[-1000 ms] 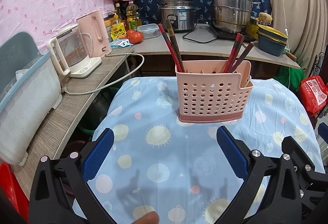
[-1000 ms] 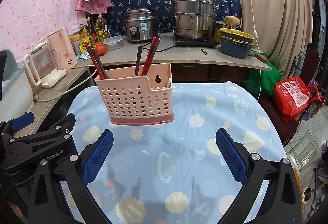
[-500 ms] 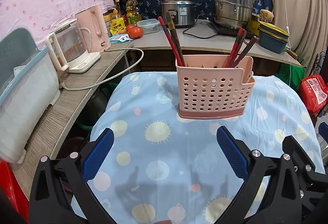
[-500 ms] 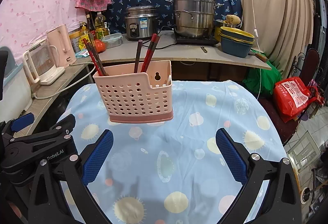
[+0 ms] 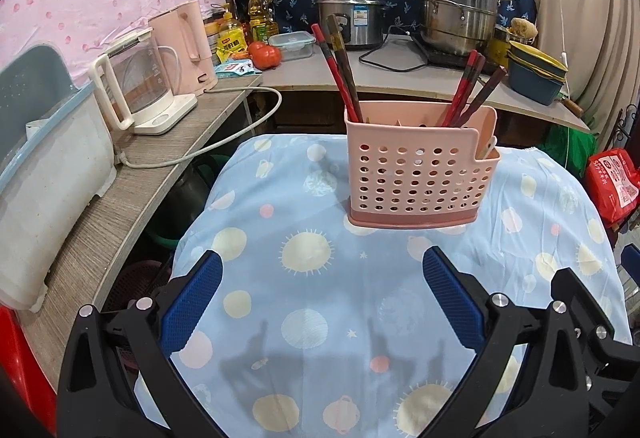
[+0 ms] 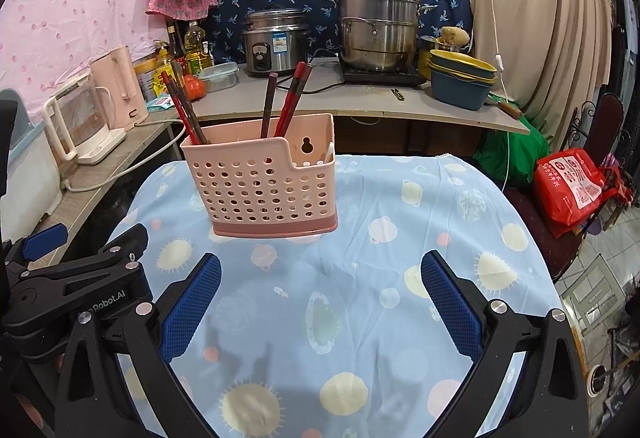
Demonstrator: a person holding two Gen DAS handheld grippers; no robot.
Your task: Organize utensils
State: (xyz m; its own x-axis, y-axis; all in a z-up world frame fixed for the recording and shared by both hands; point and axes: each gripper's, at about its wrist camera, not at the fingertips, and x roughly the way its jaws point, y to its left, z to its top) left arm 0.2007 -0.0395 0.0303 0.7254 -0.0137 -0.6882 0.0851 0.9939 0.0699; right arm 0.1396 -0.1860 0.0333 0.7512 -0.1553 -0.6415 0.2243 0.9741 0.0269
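"Robot.AI" on the left tool's (image 6: 80, 278) black frame.

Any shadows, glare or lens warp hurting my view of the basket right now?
Left wrist view: basket sharp, evenly lit; gripper shadows fall on the tablecloth short of it; the shelf bows at the edge. Right wrist view: basket clear, mild glare on the steel pot, curtain curves.
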